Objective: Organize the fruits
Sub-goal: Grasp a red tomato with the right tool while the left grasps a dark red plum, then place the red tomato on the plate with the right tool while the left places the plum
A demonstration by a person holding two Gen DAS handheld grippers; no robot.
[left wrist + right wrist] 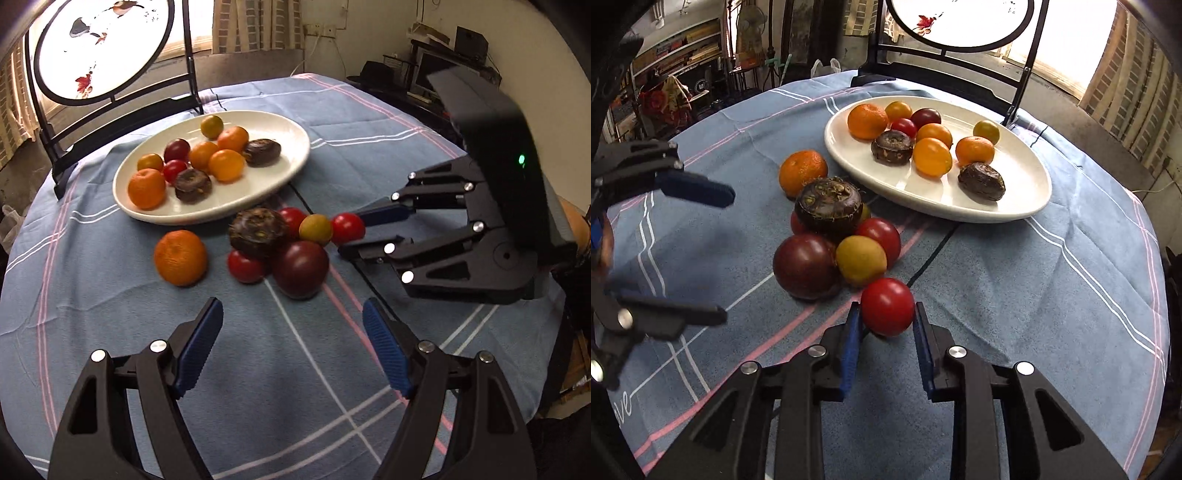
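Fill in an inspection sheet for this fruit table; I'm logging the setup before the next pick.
Surface: blue striped cloth over the table.
Job's things: white plate holding ten fruits; loose pile beside it includes an orange, a dark tomato and a red tomato.
Clutter: nothing seen.
Grippers: right gripper flanks the red tomato, contact unclear; left gripper open, empty.
Cables: white cord on the wall; dark line across the cloth.
Surroundings: round screen, shelves, curtains.

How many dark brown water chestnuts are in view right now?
3. Two lie on the white oval plate: one near its middle, one toward its right end. The third sits atop the fruit pile on the cloth. Others may be hidden.
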